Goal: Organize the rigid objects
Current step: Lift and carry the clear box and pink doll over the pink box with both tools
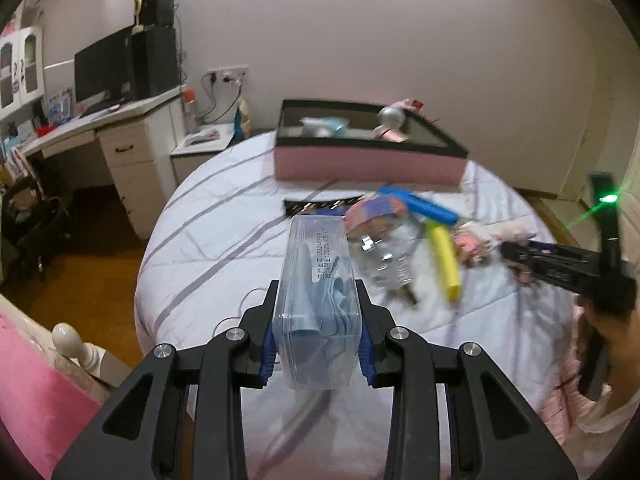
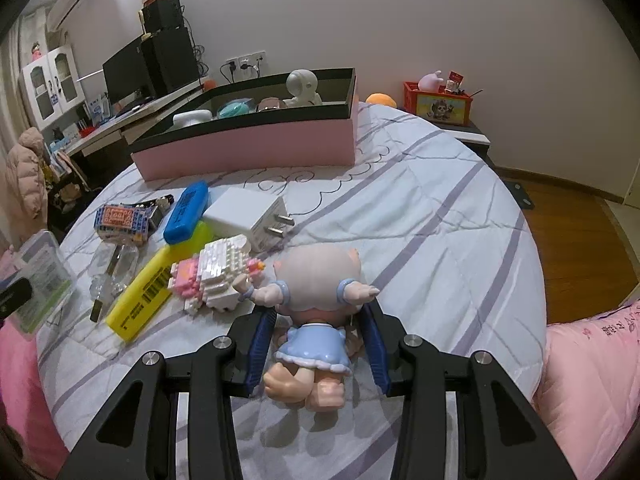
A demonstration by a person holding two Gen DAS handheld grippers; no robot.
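While the pink storage box (image 1: 370,168) is sitting at the far end of the bed, straight ahead of both grippers, I'm holding items w/ each. Left gripper (image 1: 318,312) is clamping a clear plastic case (image 1: 316,280), long axis pointing at the box. Right gripper (image 2: 320,340) is gripping a blue-dress doll figurine (image 2: 312,320), looking nearer the box.

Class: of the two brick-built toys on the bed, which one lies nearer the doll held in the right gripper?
The white and pink brick figure, right beside the doll. The blue and orange brick block lies farther off, beyond the yellow stick.
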